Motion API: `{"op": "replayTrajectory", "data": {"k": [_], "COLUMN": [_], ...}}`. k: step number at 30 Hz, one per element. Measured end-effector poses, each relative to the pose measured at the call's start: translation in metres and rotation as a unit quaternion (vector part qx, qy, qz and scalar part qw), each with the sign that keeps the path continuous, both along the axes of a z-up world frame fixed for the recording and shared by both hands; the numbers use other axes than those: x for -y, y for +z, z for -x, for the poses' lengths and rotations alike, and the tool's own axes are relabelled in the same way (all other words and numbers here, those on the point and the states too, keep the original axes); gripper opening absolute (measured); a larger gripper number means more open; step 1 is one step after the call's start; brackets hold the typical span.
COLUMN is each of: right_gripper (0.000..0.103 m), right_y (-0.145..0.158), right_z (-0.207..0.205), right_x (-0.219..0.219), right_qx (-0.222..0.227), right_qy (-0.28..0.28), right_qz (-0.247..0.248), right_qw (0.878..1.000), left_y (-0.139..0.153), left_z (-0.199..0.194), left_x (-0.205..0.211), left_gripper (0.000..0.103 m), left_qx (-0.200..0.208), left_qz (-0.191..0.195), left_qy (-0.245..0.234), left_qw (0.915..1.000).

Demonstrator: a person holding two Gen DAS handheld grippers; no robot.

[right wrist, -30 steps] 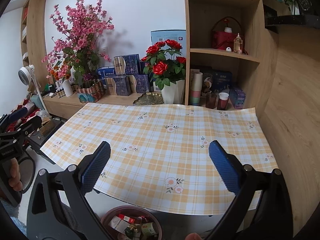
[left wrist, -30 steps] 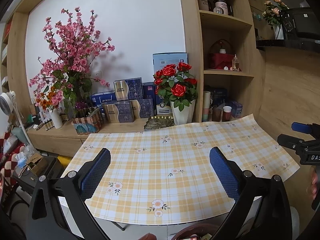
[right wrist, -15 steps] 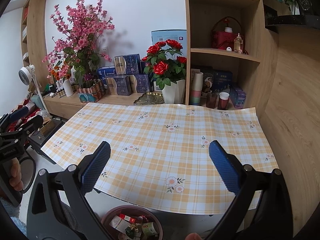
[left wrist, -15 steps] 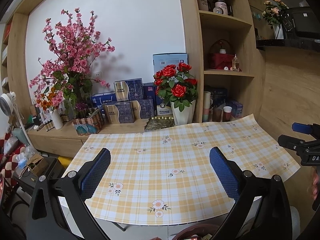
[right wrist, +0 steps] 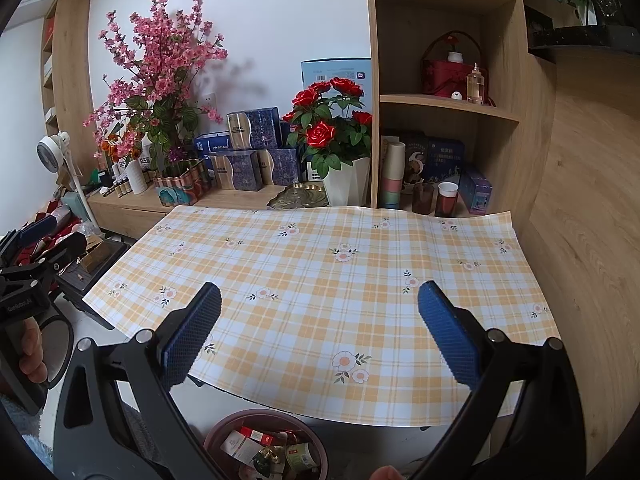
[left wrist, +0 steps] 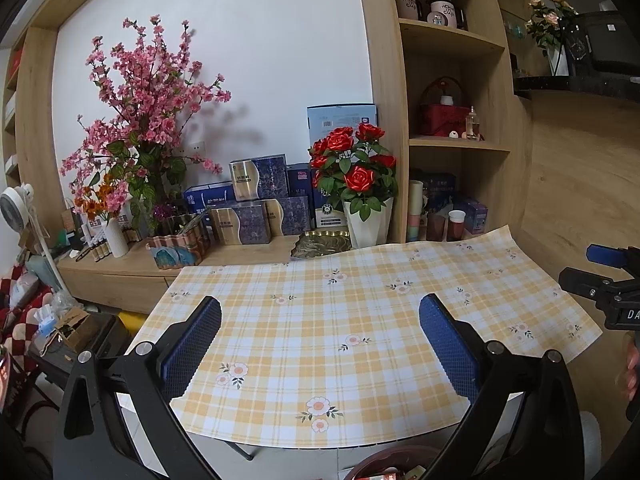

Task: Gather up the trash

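Note:
A round dark red bin stands on the floor below the table's near edge, with several pieces of trash inside: small cartons, wrappers and a little tub. Its rim also shows at the bottom of the left wrist view. The table's yellow checked cloth carries no loose trash. My left gripper is open and empty above the cloth's near edge. My right gripper is open and empty above the cloth, with the bin just below it. Each gripper shows at the edge of the other's view.
Behind the table a low wooden counter holds pink blossom branches, blue boxes, a brass tray and red roses in a white pot. Shelves at the right hold cups and boxes. A fan stands at the left.

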State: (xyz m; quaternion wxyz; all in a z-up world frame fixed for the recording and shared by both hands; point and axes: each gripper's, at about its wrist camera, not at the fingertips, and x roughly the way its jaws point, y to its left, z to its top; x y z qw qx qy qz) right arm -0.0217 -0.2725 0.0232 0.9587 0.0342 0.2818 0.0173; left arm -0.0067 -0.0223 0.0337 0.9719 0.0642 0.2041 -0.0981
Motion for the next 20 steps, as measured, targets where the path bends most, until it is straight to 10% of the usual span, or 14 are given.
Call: {"op": "replayTrajectory", "data": {"k": [20], "right_gripper": [0.097], "right_y": [-0.0029], "right_z": [0.0025], "right_x": [-0.0063], "right_qx": [-0.004], "right_qy": [0.001], "right_qz": [0.0], "right_qw": [1.0], "left_y": [-0.0016], "left_z": [0.0016], "left_x": [-0.0021], "left_gripper": [0.097], "left_qx": [0.0], "left_qz": [-0.001], "left_qy": [0.006], "left_qw": [1.0]}}
